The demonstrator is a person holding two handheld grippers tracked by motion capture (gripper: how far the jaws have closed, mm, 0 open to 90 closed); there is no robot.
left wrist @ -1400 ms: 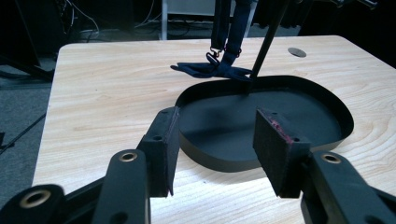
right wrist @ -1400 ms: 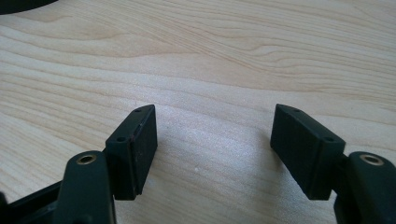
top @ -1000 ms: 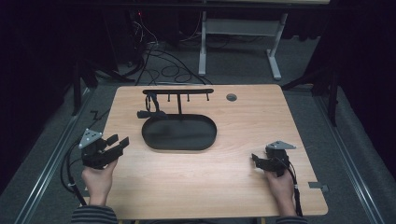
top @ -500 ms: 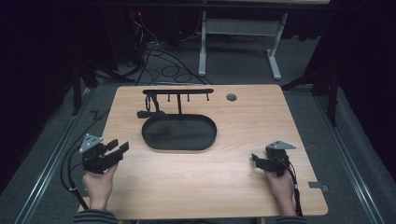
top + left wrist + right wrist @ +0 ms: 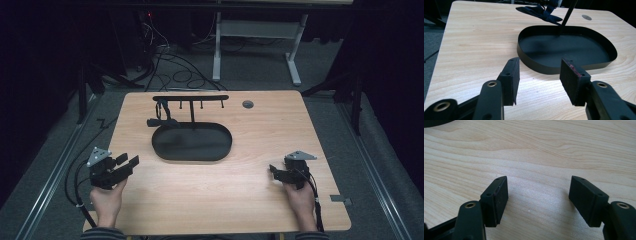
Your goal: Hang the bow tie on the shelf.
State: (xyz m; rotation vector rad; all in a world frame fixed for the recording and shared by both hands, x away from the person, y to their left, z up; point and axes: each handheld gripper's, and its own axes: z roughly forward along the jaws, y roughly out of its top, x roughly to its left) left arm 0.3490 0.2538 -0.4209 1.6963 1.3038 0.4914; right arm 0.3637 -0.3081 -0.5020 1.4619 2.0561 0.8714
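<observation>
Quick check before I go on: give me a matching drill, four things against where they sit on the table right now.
Things:
1. left gripper
2. right gripper
3. black oval tray
4. round grey cap

Places:
A. table's far edge, right of the rack
B. near right part of the table
C. middle of the table
D. near left edge of the table

Pairs: 1-D, 2-B, 3-C, 4-A

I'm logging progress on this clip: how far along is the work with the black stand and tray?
Nothing looks done yet. The left gripper and right gripper both sit open and hold nothing, resting near the table's front edge. The left one points toward the black tray, apart from it. A dark strap lies by the stand's post, untouched. All of the handling seems left.
</observation>
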